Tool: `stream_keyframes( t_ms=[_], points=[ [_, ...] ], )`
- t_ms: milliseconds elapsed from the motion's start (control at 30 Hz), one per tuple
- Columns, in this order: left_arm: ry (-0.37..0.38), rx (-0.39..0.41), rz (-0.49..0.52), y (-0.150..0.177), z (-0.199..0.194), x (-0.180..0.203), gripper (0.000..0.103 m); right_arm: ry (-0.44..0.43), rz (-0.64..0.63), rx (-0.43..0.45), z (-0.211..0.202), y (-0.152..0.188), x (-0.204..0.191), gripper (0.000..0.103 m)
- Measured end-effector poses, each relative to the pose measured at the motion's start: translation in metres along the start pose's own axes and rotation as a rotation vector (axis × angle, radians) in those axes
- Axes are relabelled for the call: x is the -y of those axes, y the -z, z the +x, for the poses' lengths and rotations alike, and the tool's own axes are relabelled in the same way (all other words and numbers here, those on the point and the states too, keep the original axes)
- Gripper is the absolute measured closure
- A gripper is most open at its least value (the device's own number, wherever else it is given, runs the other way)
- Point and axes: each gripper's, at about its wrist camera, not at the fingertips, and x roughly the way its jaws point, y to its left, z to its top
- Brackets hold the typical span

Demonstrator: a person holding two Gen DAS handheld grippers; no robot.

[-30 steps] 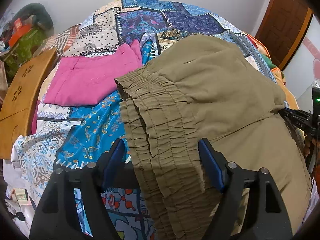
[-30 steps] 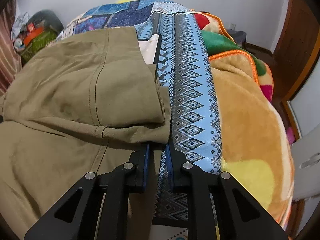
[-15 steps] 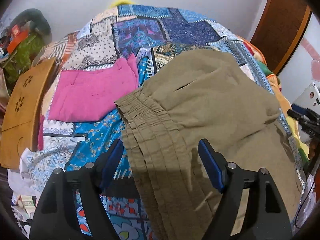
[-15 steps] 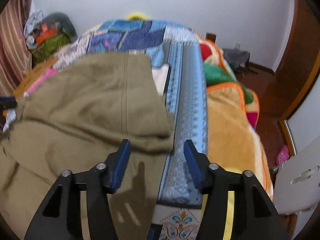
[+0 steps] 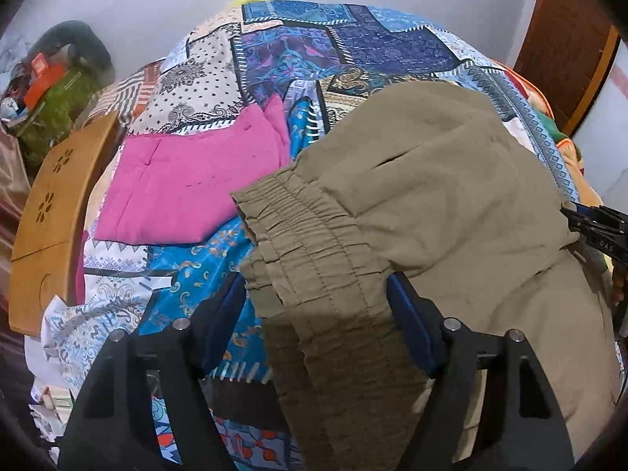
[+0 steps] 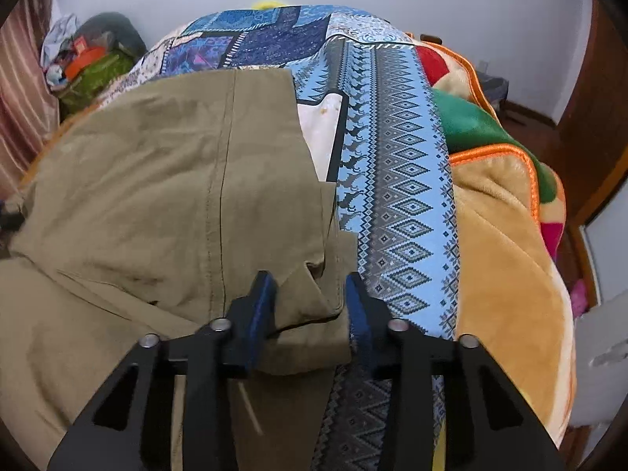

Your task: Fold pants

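Note:
Olive-green pants [image 5: 431, 196] lie folded over on the patchwork bedspread [image 5: 314, 47]. Their gathered elastic waistband [image 5: 310, 259] runs between the fingers of my left gripper [image 5: 316, 306], which is open around it. In the right wrist view the pants' leg end [image 6: 176, 196] lies folded across the lower layer. My right gripper [image 6: 310, 302] is open, its blue pads on either side of the folded hem corner [image 6: 314, 294]. The right gripper also shows at the right edge of the left wrist view [image 5: 600, 227].
A folded pink garment [image 5: 188, 188] lies left of the pants. A wooden board [image 5: 51, 196] stands at the bed's left edge. A tan, green and red blanket [image 6: 510, 235] covers the bed's right side. Clutter [image 6: 86, 59] sits far left; a wooden door [image 5: 569, 39] far right.
My right gripper was shut at the hem, opened and drew back, and now stands open around the hem corner. My left gripper stayed open and has moved in over the waistband.

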Motion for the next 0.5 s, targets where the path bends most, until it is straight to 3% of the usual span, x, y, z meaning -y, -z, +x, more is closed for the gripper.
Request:
stream_keyframes(
  t_ms=[167,333,400,500],
  points=[
    [-0.040,0.023,0.023,0.006,0.001,-0.002,0.028,0.049,-0.027,-0.002,0.002,0.001,-0.007,0.077],
    [0.023,-0.020,-0.011,0.005,0.004,-0.009,0.027,0.058,-0.014,-0.017,0.001,0.005,-0.006,0.076],
    [0.049,-0.063,-0.055,0.004,-0.004,-0.013,0.027,0.057,-0.022,-0.033,0.000,0.003,-0.007,0.076],
    [0.059,-0.058,-0.058,0.004,-0.023,-0.015,0.028,0.038,-0.024,-0.058,-0.008,0.000,-0.006,0.071]
  ],
)
